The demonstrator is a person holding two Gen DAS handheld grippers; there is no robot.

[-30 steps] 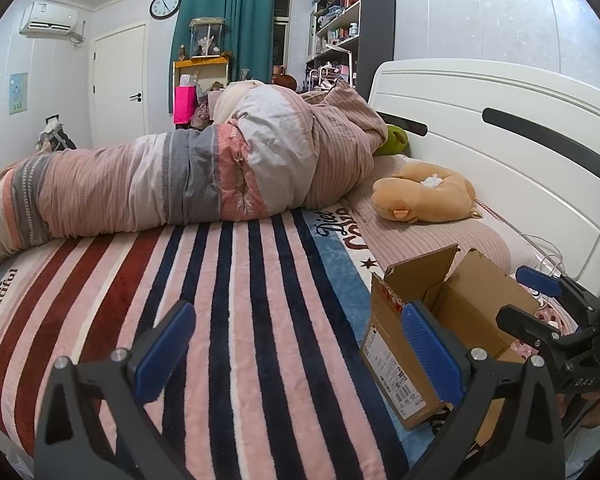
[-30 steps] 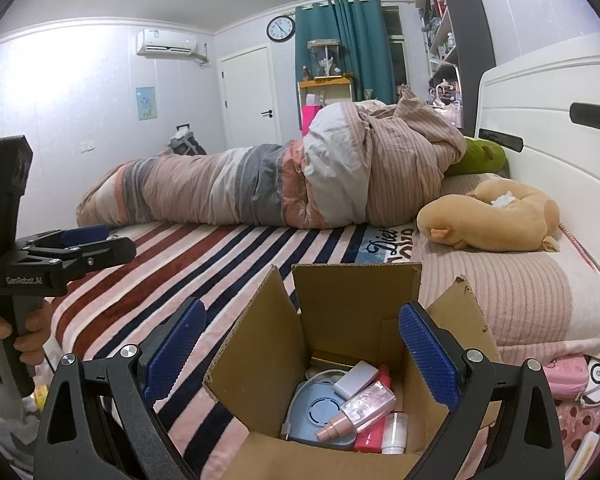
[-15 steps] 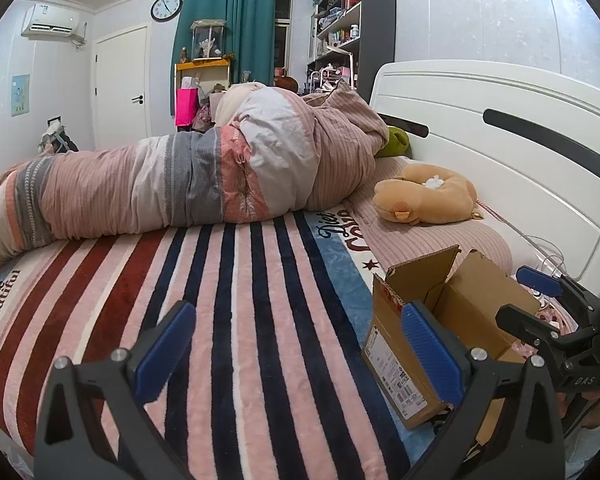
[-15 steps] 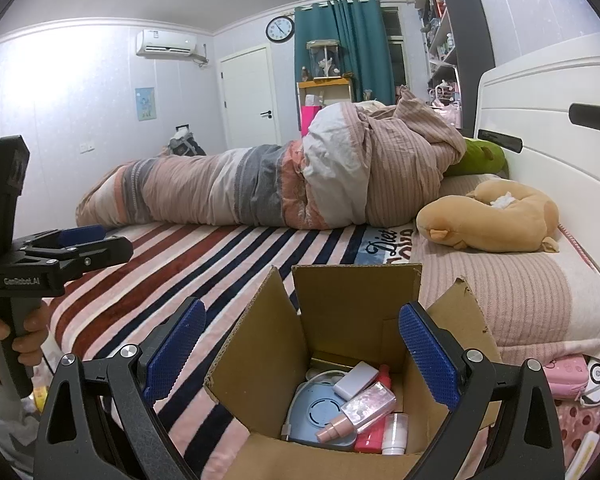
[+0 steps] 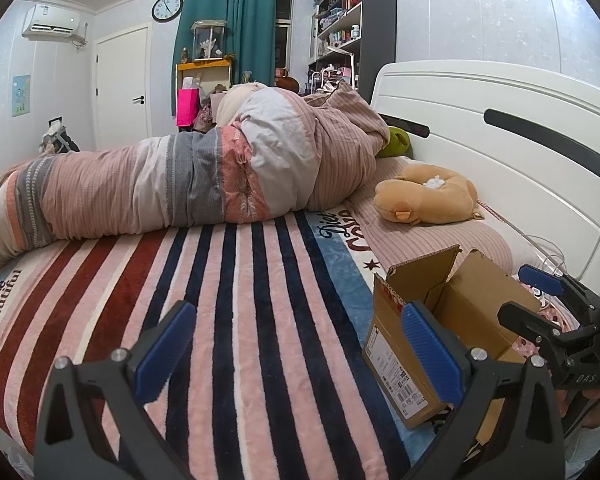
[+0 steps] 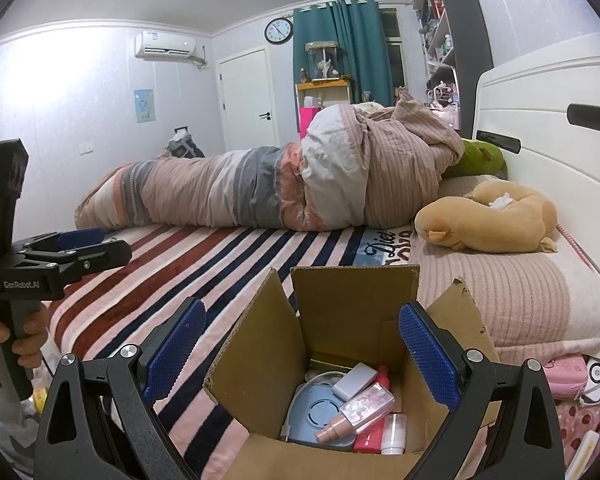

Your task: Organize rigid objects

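An open cardboard box stood on the striped blanket of the bed, beside the pink pillow. The right tool hung directly above the box mouth, its blue pads spread wide apart and holding nothing; the box interior lay between and just below them. Inside the box lay a round blue-grey disc, a white block, a pink spray bottle, a red-pink bottle and a small white bottle, piled in contact with one another.

The left tool was held over bare blanket to the left of the box, its pads likewise wide apart and empty. In the left wrist view the box appeared behind the tool's right pad, with the right tool at the far side of it. A rolled quilt and a tan plush toy lay well apart from the box, farther up the bed.
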